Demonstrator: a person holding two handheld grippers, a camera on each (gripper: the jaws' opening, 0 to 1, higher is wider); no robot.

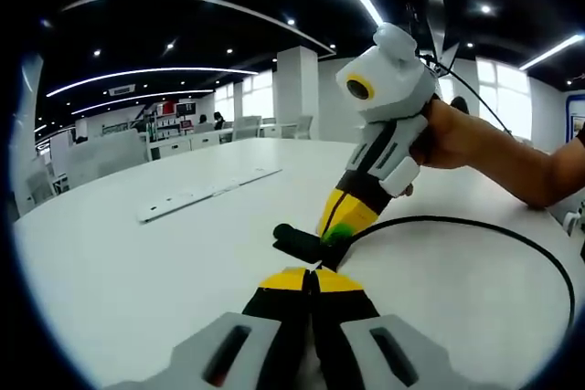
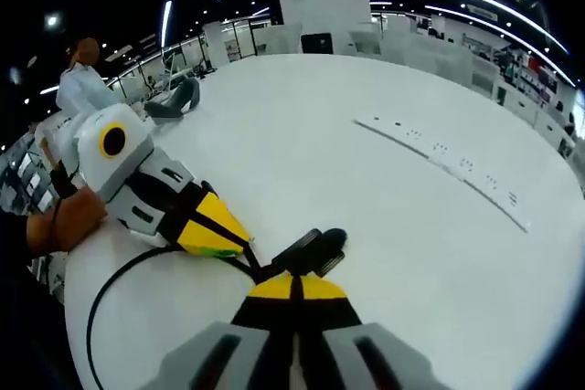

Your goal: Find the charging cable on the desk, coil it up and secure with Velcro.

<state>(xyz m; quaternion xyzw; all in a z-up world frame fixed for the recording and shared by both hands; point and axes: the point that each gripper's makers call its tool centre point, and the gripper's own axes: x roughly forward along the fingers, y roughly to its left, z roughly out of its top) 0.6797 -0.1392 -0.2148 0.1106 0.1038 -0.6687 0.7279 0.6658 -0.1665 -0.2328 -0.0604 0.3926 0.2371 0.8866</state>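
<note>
The charging cable lies on the white tabletop, its thin black cord sweeping in a wide loop off to one side; in the right gripper view the same cord curves along the tabletop's near edge. At the end of the cable sits a thick black piece, seen again in the right gripper view, resting on the tabletop between the two tools; whether it is the plug or a Velcro strap cannot be told.

The left tool has its yellow tips pressed together right at this black piece, apparently pinching the cable end. The right tool comes down at a slant from the other side, its yellow and green tips closed on the cable just beside the black piece. A hand grips its white body.

Farther back on the tabletop lies a long, flat white strip, well apart from the cable.
</note>
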